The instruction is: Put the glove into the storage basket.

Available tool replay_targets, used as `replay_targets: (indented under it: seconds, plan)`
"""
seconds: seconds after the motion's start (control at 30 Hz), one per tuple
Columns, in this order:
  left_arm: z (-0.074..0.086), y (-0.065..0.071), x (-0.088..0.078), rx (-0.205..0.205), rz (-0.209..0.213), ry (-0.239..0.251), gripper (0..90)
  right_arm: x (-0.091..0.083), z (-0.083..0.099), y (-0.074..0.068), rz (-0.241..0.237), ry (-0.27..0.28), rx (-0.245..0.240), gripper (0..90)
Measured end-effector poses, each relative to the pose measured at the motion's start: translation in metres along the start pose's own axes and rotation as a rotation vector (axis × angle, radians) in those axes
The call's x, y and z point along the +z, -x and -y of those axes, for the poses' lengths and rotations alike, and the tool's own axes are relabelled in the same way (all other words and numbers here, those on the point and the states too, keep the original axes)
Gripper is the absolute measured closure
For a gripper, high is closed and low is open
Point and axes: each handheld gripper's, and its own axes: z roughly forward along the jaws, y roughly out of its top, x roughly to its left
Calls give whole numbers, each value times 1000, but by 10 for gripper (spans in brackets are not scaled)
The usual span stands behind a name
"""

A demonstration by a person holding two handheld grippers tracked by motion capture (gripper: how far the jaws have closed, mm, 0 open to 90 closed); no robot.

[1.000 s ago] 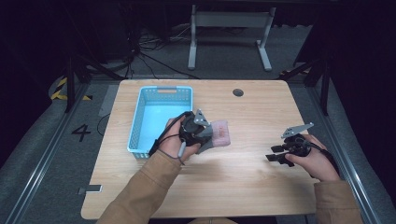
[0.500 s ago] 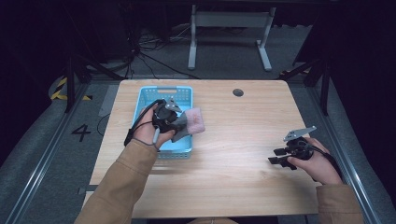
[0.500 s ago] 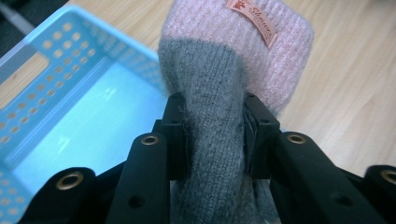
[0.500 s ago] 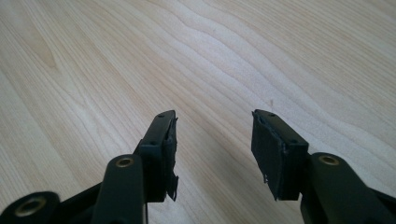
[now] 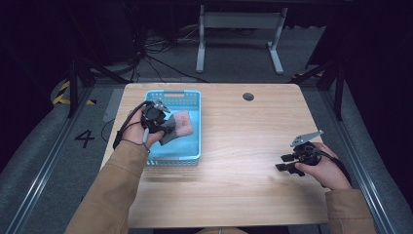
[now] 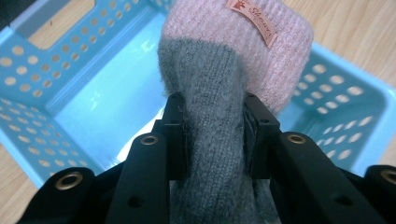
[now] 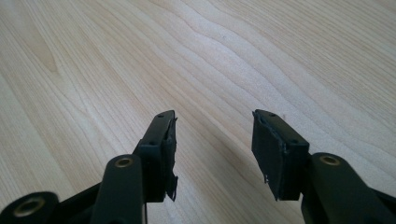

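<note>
Moved since earlier frame: left gripper (image 5: 168, 127) w/ sock (image 6: 219, 93), from desk centre to over basket (image 5: 195, 151), upper left of high view.
- Sock: grey body, pink cuff w/ small label; clamped at grey part between left gripper jaws, cuff hanging above basket interior.
- Basket: light blue, perforated walls, on desk (image 5: 243, 195).
- Right gripper (image 5: 285, 163): lower right, unmoved, jaws apart, nothing between, just above bare wood.

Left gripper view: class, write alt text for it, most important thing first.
The left gripper clamps a grey and pink knitted sock between its black jaws, above a light blue perforated basket on a wooden table.
</note>
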Motion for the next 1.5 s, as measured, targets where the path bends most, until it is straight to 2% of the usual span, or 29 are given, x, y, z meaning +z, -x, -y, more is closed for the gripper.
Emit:
replay_targets:
  seconds: [0.1,0.3,0.37,0.5,0.63,0.67,0.93,1.1,1.4,1.5]
  plan:
    - [2,-5,5,-1,0,-4,672,0,0,0,0,-1,1,505]
    - [4,-15,22,3,27,-18,673,0,4,0,4,-2,5,503]
    - [5,-19,32,0,32,-35,672,0,6,-1,5,-4,9,500]
    - [4,-22,41,-11,47,-36,669,0,8,-1,9,-5,4,496]
    - [3,-24,53,-16,62,-57,666,1,10,-2,11,-9,8,493]
    - [3,-23,59,-12,66,-77,666,1,12,-2,11,-11,10,492]
    - [2,-27,77,-6,70,-132,664,0,19,-4,20,-19,13,482]
    - [0,-27,83,14,60,-152,661,0,22,-7,18,-20,14,480]
    - [-7,-26,95,53,74,-177,657,1,26,-10,19,-29,20,474]
    - [-8,-27,97,55,75,-183,652,1,27,-9,21,-30,17,471]
